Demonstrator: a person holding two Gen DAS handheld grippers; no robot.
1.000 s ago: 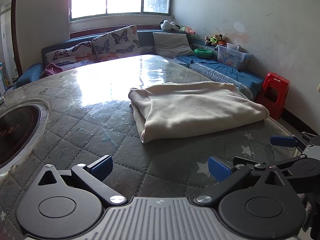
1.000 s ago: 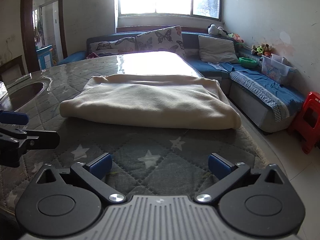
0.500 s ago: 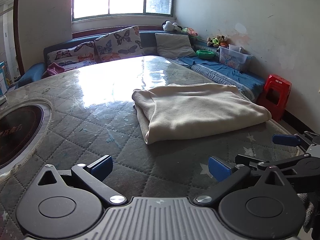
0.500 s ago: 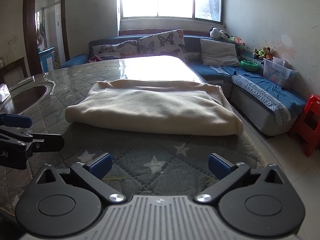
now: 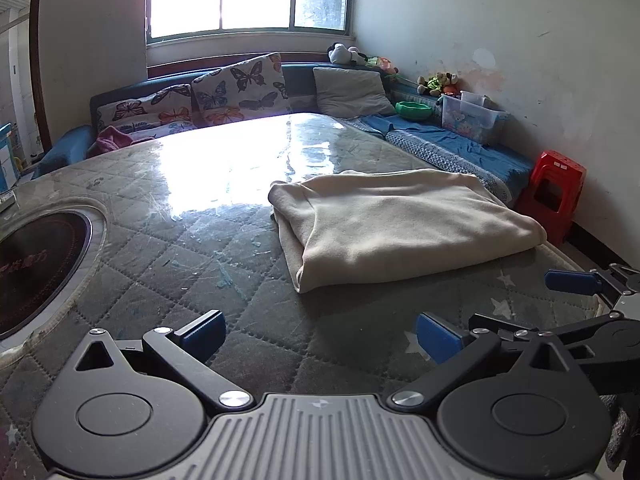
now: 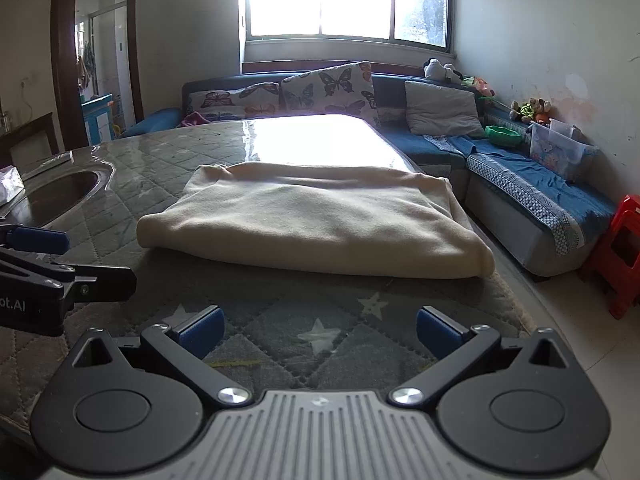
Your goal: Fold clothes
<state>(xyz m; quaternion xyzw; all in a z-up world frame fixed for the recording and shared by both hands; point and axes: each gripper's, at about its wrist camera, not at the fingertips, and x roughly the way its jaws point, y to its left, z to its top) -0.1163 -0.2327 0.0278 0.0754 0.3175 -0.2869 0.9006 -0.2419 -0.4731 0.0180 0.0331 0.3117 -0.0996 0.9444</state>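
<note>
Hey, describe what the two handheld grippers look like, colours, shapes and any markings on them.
Both match: the left gripper and right gripper have black linkage arms with silver pivot screws, round black housings, a ribbed grey centre plate, and blue fingertip pads. White lettering ending "ot.AI" marks the left one's side.

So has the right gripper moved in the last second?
Yes. The right gripper has backed away from the folded cream garment: more of the quilted table cover shows between its open fingers and the garment's near edge.

Quilted table with inset cooktop; blue sofa, butterfly cushions, red stool beyond.
</note>
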